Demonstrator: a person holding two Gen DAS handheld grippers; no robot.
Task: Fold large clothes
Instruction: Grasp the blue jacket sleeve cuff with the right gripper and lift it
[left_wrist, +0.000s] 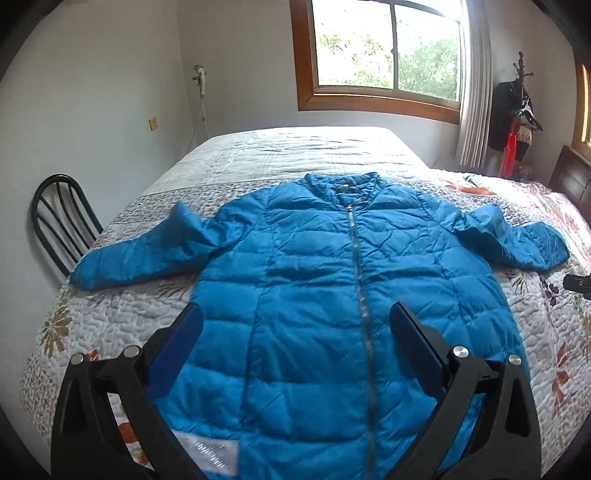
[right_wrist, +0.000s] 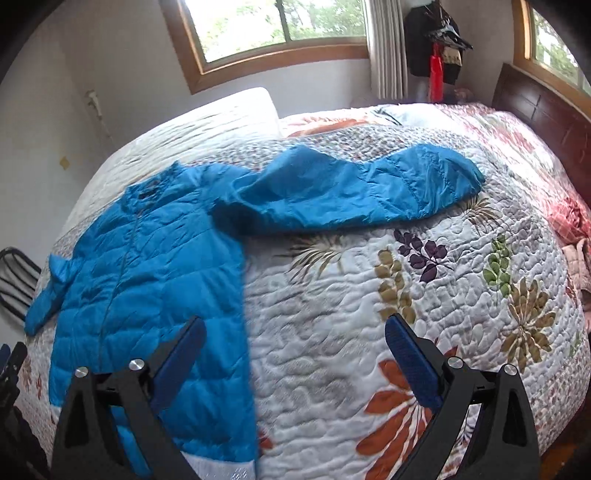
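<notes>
One jacket (left_wrist: 314, 280), collar toward window (left_wrist: 384, 48).

I am looking at a bed (left_wrist: 258, 155) that is wearing a quilted cover (right_wrist: 332, 314) printed with leaves and flowers; a blue jacket (left_wrist: 314, 277) is lying flat on it, front up and zipped, collar pointing toward the window side; both sleeves are spreading out over the quilt, one (left_wrist: 140, 254) toward the edge by the chair, the other (right_wrist: 351, 192) reaching toward the dark headboard (right_wrist: 535, 107); pink bedding (right_wrist: 572, 221) is bunching near that headboard.
</notes>
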